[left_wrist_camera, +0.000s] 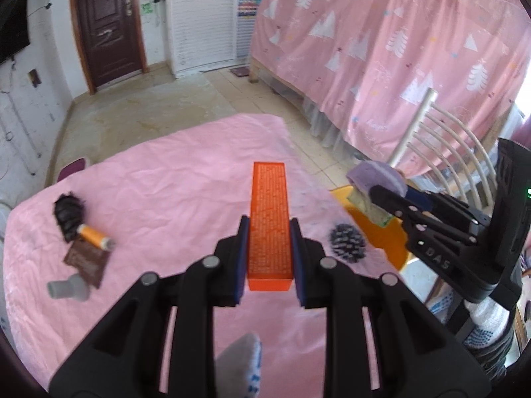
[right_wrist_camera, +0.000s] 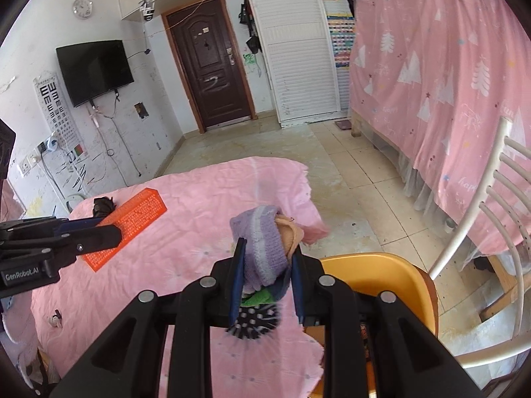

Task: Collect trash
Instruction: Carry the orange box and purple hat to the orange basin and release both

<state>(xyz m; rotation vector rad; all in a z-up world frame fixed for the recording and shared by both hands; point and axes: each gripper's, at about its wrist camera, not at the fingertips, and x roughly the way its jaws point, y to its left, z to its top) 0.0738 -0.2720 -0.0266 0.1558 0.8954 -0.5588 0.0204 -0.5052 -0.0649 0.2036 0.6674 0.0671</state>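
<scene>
My left gripper (left_wrist_camera: pixel 269 229) is shut on a long orange box (left_wrist_camera: pixel 269 219) and holds it above the pink-covered table (left_wrist_camera: pixel 166 165). The box also shows in the right wrist view (right_wrist_camera: pixel 127 225). My right gripper (right_wrist_camera: pixel 267 248) is shut on a bundle of purple, peach and green cloth (right_wrist_camera: pixel 265 242), held over the table's right edge; in the left wrist view the bundle (left_wrist_camera: pixel 375 179) hangs above an orange bin (left_wrist_camera: pixel 381 232). On the table lie a black spiky ball (left_wrist_camera: pixel 348 242), a black crumpled wad (left_wrist_camera: pixel 68 214), an orange tube (left_wrist_camera: pixel 94 236), a brown wrapper (left_wrist_camera: pixel 87 260) and a grey cap (left_wrist_camera: pixel 69 290).
The orange bin (right_wrist_camera: pixel 381 275) stands at the table's right side. A white chair (right_wrist_camera: pixel 491 232) is beyond it. A bed under a pink curtain (right_wrist_camera: pixel 448 83) fills the right. Tiled floor (right_wrist_camera: pixel 265 146) lies beyond the table, up to a brown door (right_wrist_camera: pixel 209 66).
</scene>
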